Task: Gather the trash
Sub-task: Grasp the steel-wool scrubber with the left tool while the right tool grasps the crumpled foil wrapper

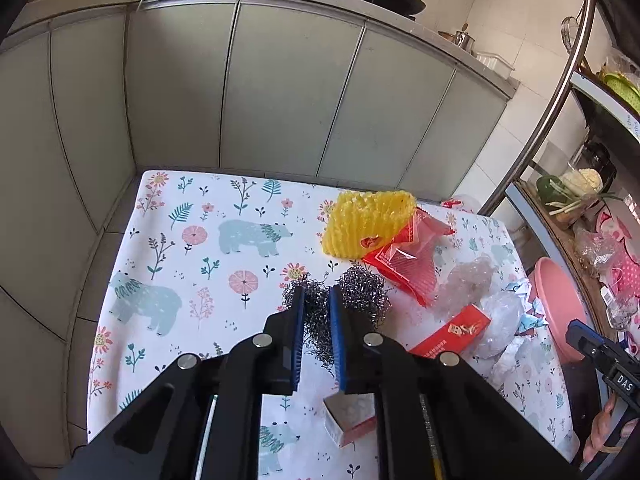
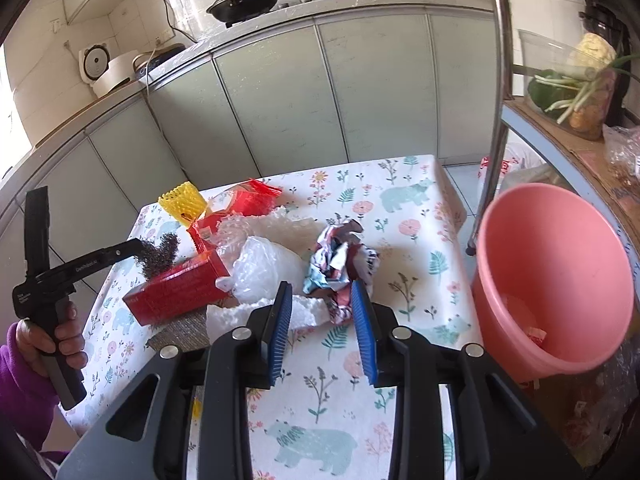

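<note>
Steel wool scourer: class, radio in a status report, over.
Left gripper shut on steel wool scourer. Right gripper open, empty, near crumpled wrapper. Pink basin at table's right. Red box close beside the scourer.

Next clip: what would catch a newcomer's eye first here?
Probably the pink basin at the table's right edge, big and bright, with scraps inside. Then the trash heap mid-table: yellow foam net, red box, crumpled wrapper. The left tongs are closed on the steel wool; the right tongs are open.
</note>
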Tool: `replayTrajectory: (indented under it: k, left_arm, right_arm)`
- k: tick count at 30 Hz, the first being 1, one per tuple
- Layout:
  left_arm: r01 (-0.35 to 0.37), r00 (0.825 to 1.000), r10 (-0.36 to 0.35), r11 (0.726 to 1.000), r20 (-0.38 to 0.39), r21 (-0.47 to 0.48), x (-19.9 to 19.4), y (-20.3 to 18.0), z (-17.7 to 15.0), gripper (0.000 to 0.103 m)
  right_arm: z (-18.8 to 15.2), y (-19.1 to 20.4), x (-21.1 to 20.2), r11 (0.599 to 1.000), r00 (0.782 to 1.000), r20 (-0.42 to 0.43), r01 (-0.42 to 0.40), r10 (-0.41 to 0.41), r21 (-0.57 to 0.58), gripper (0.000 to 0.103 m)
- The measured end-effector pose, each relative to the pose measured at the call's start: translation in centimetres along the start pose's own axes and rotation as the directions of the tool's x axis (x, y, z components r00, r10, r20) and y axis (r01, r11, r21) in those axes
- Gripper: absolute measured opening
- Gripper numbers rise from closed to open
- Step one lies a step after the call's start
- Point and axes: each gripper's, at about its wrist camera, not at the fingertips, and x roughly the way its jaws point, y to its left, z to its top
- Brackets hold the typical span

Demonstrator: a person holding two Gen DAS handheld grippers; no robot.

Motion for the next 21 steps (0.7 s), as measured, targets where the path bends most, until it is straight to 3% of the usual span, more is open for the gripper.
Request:
replayTrajectory:
  k: [8, 16, 17, 19, 21]
  left_arm:
    - [0.012, 0.998, -0.012, 1.000, 0.067, -0.001, -3.4, 0.7, 0.7, 0.011]
    - [0.044, 0.996, -0.043, 0.999, 0.076, -0.010, -4.7, 0.6, 0.3, 0.011]
    - [0.048, 0.996, -0.047, 0.999, 0.078, -0.007, -4.8, 0.5, 0.3, 0.011]
    - [0.050, 0.995, -0.050, 0.999, 0.084, 0.004, -5.2, 0.1, 0.2, 0.011]
    - [0.053, 0.994, -0.054, 0.998, 0.090, 0.018, -5.6, -0.3, 0.2, 0.011]
  right_arm:
    - [1.4, 0.1, 2.7, 0.999, 0.999, -0.033, 0.035, -0.036, -0.017, 0.031]
    - [1.4, 0.4, 5.4, 0.999, 0.996, -0.084, 0.028, -0.030, -0.028, 0.031]
    - [1.1, 0.3, 5.5, 0.999, 0.996, -0.087, 0.022, -0.024, -0.023, 0.028]
    - [0.8, -0.1, 5.2, 1.000, 0.997, -0.080, 0.011, -0.012, -0.005, 0.013]
    - [0.6, -0.5, 4.6, 1.000, 0.998, -0.070, -0.008, 0.009, 0.016, 0.008]
